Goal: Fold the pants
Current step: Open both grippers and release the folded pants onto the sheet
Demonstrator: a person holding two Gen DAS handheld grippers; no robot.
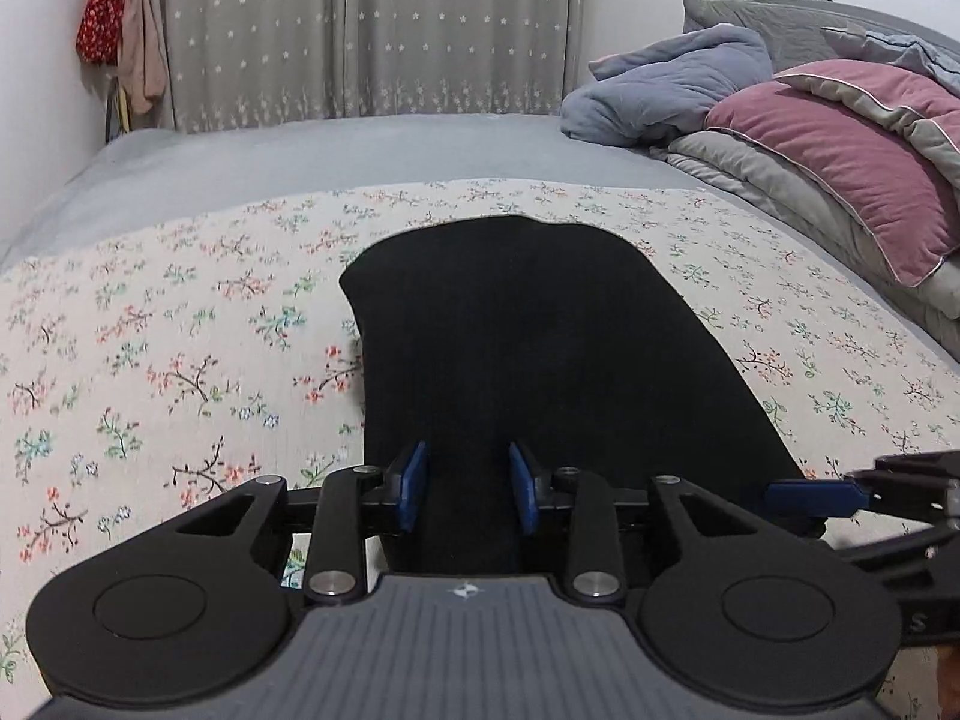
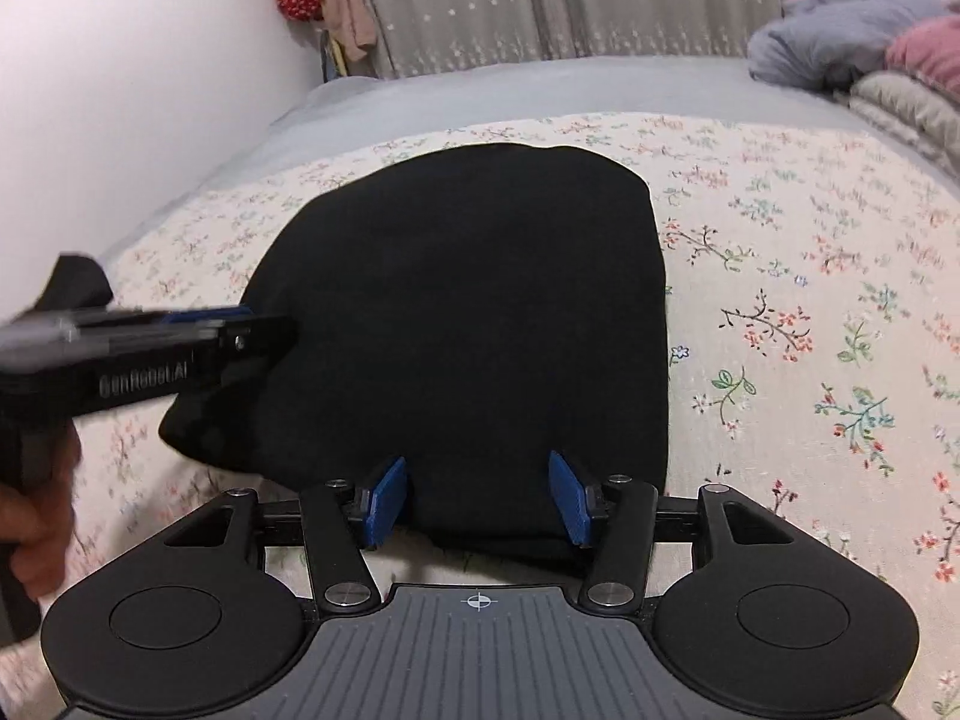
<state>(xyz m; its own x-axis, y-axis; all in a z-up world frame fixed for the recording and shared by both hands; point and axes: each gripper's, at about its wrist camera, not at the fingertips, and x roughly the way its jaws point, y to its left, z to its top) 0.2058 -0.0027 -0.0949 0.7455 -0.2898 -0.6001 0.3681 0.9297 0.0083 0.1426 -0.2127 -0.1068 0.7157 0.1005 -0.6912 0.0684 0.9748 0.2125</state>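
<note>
Black pants (image 1: 528,354) lay folded on the floral bedspread (image 1: 150,360).
Both the left gripper (image 1: 468,489) and right gripper (image 2: 477,495) hovered at the pants' near edge, jaws apart, gripping nothing; pillows (image 1: 840,144) lay far right.

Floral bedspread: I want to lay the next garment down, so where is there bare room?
Free: the floral bedspread left of the black pants, the strip right of them, and the grey sheet toward the curtain. Crowded: the far right corner, piled with a pink pillow and blue quilt.
</note>
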